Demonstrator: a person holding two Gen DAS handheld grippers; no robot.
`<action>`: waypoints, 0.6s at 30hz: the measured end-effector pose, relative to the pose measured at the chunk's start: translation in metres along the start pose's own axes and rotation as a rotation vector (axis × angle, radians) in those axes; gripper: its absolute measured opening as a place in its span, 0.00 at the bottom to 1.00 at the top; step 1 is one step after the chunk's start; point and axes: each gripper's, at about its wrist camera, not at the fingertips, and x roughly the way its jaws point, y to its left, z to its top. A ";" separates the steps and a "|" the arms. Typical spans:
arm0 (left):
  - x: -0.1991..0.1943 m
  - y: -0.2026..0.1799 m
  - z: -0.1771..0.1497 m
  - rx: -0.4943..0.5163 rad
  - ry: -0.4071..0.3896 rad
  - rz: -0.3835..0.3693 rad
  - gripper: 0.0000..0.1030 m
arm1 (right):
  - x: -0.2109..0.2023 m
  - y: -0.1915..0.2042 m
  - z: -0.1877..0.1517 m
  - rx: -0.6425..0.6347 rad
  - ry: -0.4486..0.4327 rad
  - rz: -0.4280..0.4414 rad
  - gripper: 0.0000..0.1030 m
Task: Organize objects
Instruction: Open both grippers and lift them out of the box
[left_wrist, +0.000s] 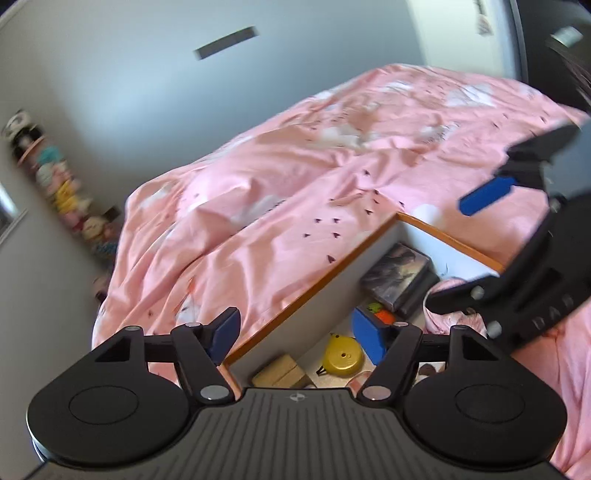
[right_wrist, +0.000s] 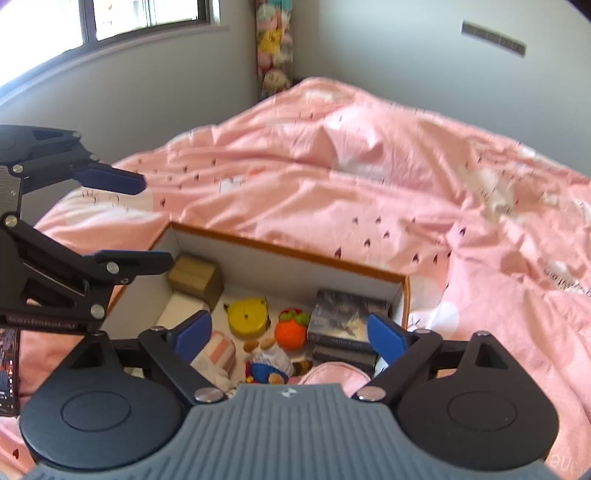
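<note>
Bed: pink quilt spread wide, rumpled, nothing loose on it that either view showed. Open room lay on all sides of the box except where the quilt bunched over its near rim.

Box, shallow, orange-edged, sat sunk into the quilt, long axis running left to right across your right view. It lay below and ahead of both tools.

Contents, left to right: wooden block in the far left corner, yellow tape measure, knitted orange fruit, stack of dark books against the right wall. Nearer you, a pink-striped soft thing and a small doll.

Your right gripper hung over the box, jaws spread wide, nothing between them. Your left gripper was released too, empty, over the box's left end near the block.

Judgement: the right hand was nearer the toys and books, the left nearer the block. Watch the box walls on any descent; floor space between items looked tight.
</note>
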 end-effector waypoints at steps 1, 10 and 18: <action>-0.004 0.004 -0.001 -0.051 -0.011 0.002 0.79 | -0.008 0.003 -0.004 -0.002 -0.032 -0.005 0.96; -0.046 -0.007 -0.031 -0.299 -0.175 0.110 0.84 | -0.048 0.020 -0.045 0.067 -0.152 -0.091 0.97; -0.042 -0.031 -0.059 -0.432 -0.138 0.213 0.84 | -0.066 0.027 -0.072 0.221 -0.232 -0.143 0.99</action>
